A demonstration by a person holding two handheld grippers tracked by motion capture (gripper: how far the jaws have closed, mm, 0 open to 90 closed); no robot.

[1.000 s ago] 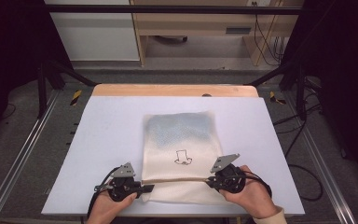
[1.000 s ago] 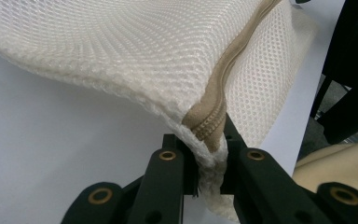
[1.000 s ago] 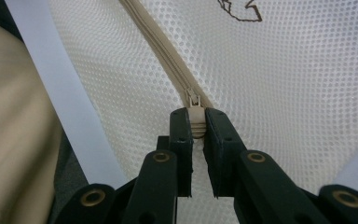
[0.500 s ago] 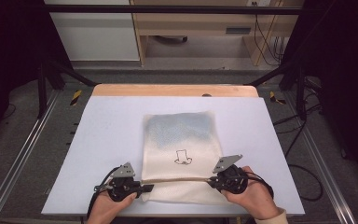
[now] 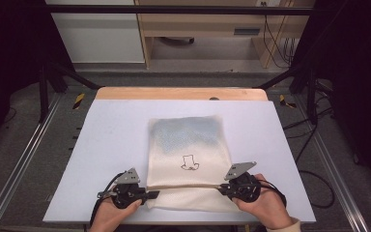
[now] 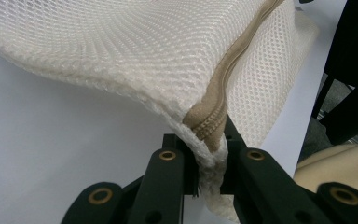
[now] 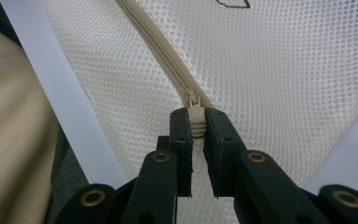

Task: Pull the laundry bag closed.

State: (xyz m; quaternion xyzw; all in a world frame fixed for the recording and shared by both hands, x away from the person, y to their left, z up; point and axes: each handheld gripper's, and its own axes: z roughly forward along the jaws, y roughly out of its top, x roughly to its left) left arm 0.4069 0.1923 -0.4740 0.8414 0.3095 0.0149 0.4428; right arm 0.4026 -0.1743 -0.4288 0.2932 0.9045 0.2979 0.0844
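Observation:
A cream mesh bag point(image 5: 188, 140) with a small outline drawing lies flat on the pale table point(image 5: 111, 130), a beige zipper point(image 5: 188, 185) running across its near end. My left gripper point(image 5: 149, 195) is shut on the bag's left corner. In the left gripper view the jaws point(image 6: 208, 149) pinch the mesh point(image 6: 121, 46) where the zipper point(image 6: 223, 88) ends, and the corner is lifted a little. My right gripper point(image 5: 222, 187) is at the zipper's right end. In the right gripper view it point(image 7: 197, 123) is shut on the zipper pull point(image 7: 195, 128), with the closed zipper point(image 7: 154, 42) running away from it.
The table's far edge is a wooden strip point(image 5: 178, 93). Metal frame rails point(image 5: 24, 159) run along both sides, and cables point(image 5: 314, 179) lie on the floor at the right. A shelf unit point(image 5: 207, 29) stands beyond the table. The person's hands are at the near edge.

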